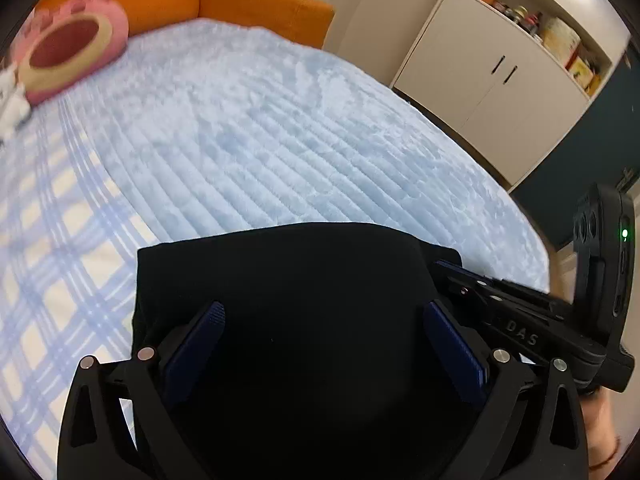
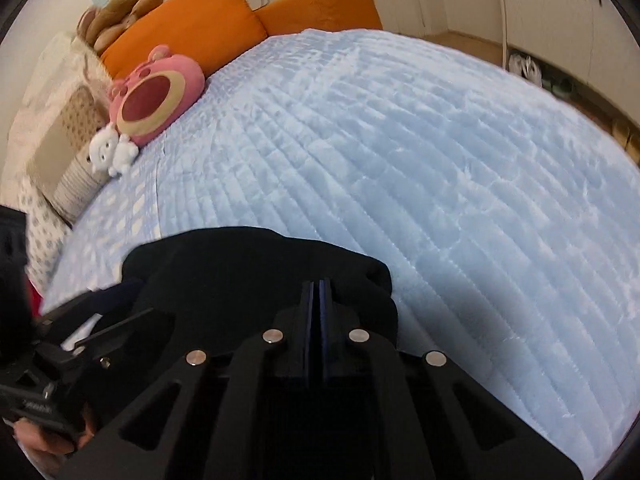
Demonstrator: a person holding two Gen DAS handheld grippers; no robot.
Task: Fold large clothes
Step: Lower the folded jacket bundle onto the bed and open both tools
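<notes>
A black garment [image 1: 304, 280] lies folded into a compact block on the light blue bed cover [image 1: 248, 140]. My left gripper [image 1: 322, 316] hangs over it with its blue pads wide apart and nothing between them. In the right wrist view the same garment [image 2: 248, 264] lies bunched under my right gripper [image 2: 320, 286], whose pads are pressed together; whether cloth is pinched between them is hidden. The right gripper also shows in the left wrist view [image 1: 500, 296], at the garment's right edge. The left gripper's body [image 2: 80, 320] is at the left of the right wrist view.
A pink plush cushion [image 2: 156, 96] and a small white plush toy [image 2: 112, 154] lie near orange cushions [image 2: 188, 24] at the head of the bed. A checked blue sheet [image 1: 48, 264] lies left of the garment. White cupboards [image 1: 500, 80] stand beyond the bed's far side.
</notes>
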